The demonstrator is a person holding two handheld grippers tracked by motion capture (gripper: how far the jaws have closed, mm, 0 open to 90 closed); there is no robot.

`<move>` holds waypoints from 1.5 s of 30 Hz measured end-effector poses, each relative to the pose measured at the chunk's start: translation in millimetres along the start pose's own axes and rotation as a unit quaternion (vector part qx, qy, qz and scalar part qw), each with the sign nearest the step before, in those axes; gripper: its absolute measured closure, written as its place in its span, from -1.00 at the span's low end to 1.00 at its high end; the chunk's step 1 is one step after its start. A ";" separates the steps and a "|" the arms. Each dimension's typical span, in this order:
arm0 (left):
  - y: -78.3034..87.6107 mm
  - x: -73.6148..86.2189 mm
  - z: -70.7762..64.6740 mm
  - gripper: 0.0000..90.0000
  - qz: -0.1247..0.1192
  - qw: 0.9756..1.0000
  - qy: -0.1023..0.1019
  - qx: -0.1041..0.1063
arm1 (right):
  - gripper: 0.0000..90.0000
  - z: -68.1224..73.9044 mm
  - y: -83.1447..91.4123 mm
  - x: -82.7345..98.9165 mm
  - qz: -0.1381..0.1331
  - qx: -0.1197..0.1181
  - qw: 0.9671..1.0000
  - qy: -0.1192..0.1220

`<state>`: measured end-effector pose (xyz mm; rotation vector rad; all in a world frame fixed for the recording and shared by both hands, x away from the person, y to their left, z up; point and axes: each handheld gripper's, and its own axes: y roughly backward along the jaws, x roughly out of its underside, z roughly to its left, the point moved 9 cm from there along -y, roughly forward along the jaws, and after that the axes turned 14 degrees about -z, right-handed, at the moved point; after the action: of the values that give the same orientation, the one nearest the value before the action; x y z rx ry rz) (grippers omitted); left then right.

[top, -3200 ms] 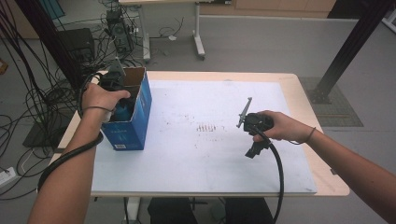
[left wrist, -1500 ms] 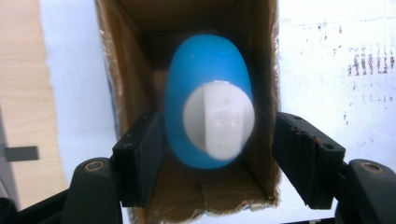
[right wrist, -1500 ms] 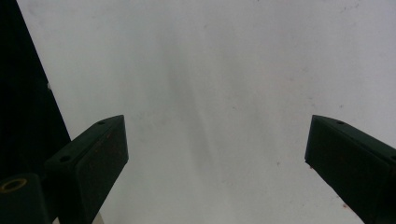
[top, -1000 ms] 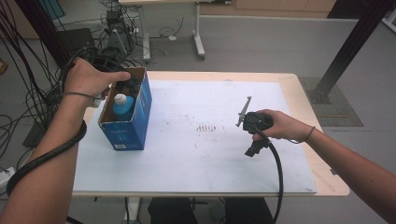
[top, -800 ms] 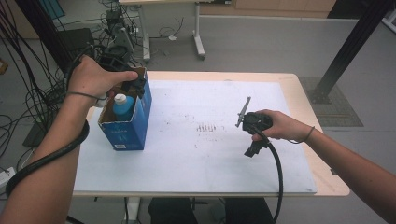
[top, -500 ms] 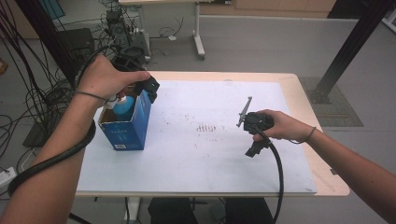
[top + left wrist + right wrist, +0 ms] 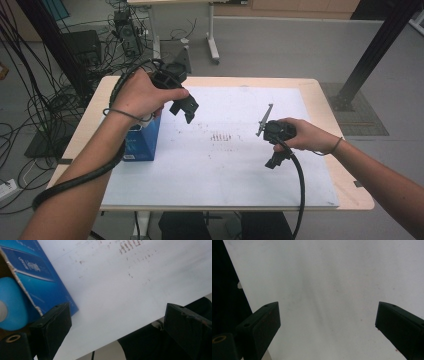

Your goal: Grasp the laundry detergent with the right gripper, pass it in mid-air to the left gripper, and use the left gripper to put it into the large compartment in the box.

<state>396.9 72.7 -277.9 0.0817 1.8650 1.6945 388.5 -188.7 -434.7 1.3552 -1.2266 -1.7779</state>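
With left tongs (image 7: 187, 111) empty beside the open blue cardboard box (image 7: 142, 140), the drop looks done.
Jaws have just been opening, nothing between; round blue bottle (image 7: 11, 303) sits inside box, likely placed there. Right tongs (image 7: 261, 125) rest open, idle on white paper-covered tabletop (image 7: 225, 170).

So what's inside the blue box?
In the left gripper view, the open blue box holds a light-blue rounded thing, maybe a bottle top. Its lower part is hidden by the cardboard wall. In the high view, the hand covers the box's opening.
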 end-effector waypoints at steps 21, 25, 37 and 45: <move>-81.0 24.7 -25.4 -0.80 0.045 0.999 -0.011 0.024 | -0.87 9.9 6.0 0.4 -0.005 0.011 1.000 -0.009; -83.6 27.0 -27.1 -0.80 0.046 0.999 -0.009 0.026 | -0.87 13.1 7.1 2.6 -0.001 0.009 1.000 -0.009; -85.7 26.2 -33.5 -0.80 0.045 0.998 -0.008 0.036 | -0.87 13.1 7.1 3.6 -0.009 0.007 1.000 -0.009; -87.9 27.0 -34.2 -0.80 0.045 0.998 -0.003 0.040 | -0.87 13.7 5.9 2.9 -0.009 0.005 1.000 -0.008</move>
<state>389.4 38.6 -369.5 0.2051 1.9513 1.6775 374.2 -189.2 -429.7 1.3638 -1.2372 -1.8017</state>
